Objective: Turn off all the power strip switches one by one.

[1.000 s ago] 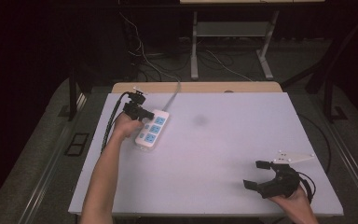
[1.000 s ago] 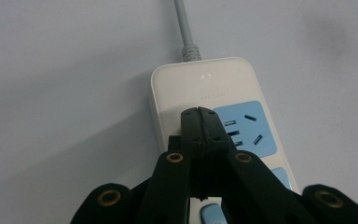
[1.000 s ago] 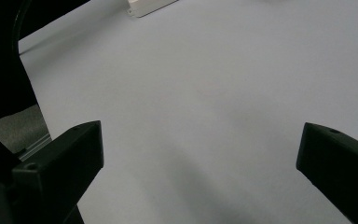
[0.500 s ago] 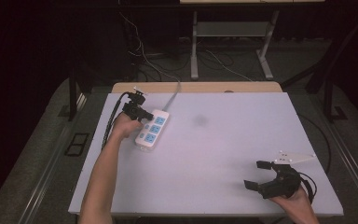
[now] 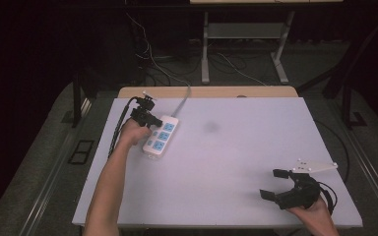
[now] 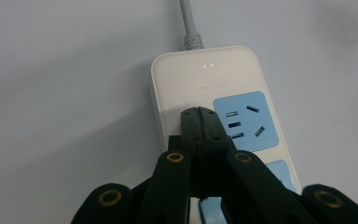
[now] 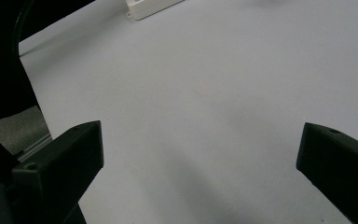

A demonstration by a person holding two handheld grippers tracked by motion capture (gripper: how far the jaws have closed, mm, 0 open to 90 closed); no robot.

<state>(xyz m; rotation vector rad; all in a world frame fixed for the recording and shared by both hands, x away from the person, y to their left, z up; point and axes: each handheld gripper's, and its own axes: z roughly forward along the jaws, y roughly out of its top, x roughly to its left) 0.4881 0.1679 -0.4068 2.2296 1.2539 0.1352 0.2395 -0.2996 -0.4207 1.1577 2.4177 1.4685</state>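
With jaws pressed together, the left gripper (image 6: 200,122) bears on the power strip (image 5: 160,136) at far left, likely working its switch, while the right gripper (image 5: 280,184) idles spread wide near right; lifting off seems next.

Table top (image 5: 236,162) plain pale lavender-white, small dark grey smudge (image 5: 210,127) near middle, tan wood strip (image 5: 206,92) along far edge. Power strip (image 5: 160,136) white casing, light blue socket panels with dark slots, grey cord (image 5: 183,102). Left gripper (image 5: 146,116) black, brass-coloured rivets on jaw links in left gripper view, black cable. Right gripper (image 5: 279,185) black, pale grey plate (image 5: 315,166) on top. Floor (image 5: 39,162) grey carpet, dark surroundings. Frame (image 5: 246,34) behind table grey metal.
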